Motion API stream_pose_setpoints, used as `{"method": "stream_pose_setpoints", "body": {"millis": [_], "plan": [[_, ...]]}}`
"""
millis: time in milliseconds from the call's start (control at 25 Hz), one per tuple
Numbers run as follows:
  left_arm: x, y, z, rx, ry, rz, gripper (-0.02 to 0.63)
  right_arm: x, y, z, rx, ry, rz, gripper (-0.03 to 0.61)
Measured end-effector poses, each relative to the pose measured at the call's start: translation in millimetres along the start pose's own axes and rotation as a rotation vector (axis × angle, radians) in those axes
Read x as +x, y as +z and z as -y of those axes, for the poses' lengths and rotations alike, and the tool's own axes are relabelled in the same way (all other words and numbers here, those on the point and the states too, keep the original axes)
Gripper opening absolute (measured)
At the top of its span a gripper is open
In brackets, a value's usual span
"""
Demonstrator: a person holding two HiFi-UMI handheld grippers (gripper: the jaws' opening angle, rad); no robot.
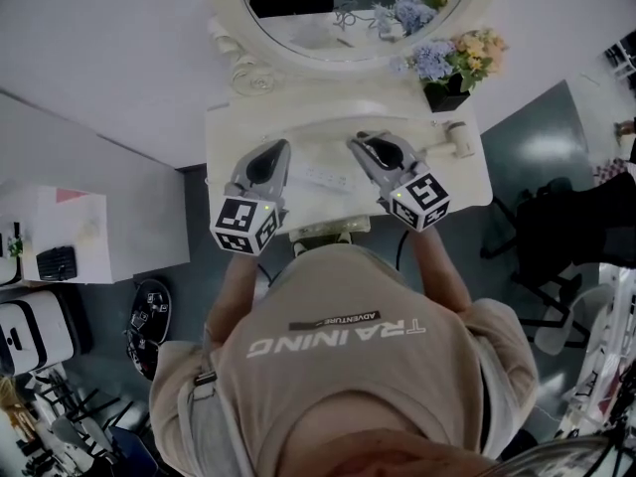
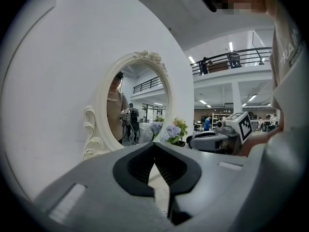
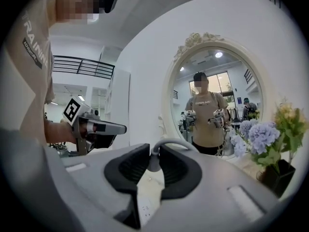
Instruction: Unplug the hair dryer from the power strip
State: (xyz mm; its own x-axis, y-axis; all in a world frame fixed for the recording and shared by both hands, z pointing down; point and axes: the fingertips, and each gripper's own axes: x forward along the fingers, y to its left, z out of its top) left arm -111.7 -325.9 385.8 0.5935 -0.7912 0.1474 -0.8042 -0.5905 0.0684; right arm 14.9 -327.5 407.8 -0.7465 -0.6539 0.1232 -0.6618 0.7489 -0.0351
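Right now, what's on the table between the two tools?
A white power strip lies there, between the left tool and right tool; the head view shows it.

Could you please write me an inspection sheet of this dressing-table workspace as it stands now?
Surface: white dressing table, with an oval mirror behind it.
Job's things: power strip lying below the right gripper's jaws; plug between those jaws; what looks like the hair dryer near the table's right edge.
Clutter: flowers in a black pot.
Grippers: left gripper shut, nothing between its jaws; right gripper shut on the plug.
Cables: grey cable arching up from the plug.
Surroundings: black chair at right, white cabinet at left.
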Motion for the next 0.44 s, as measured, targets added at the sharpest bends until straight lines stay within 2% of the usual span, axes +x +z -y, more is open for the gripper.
{"method": "stream_pose_setpoints", "body": {"millis": [440], "plan": [[-8.6, -6.7, -6.6, -0.037, 0.01, -0.007, 0.002, -1.7, -8.2, 3.3, 0.018, -0.02, 0.009, 0.069]]}}
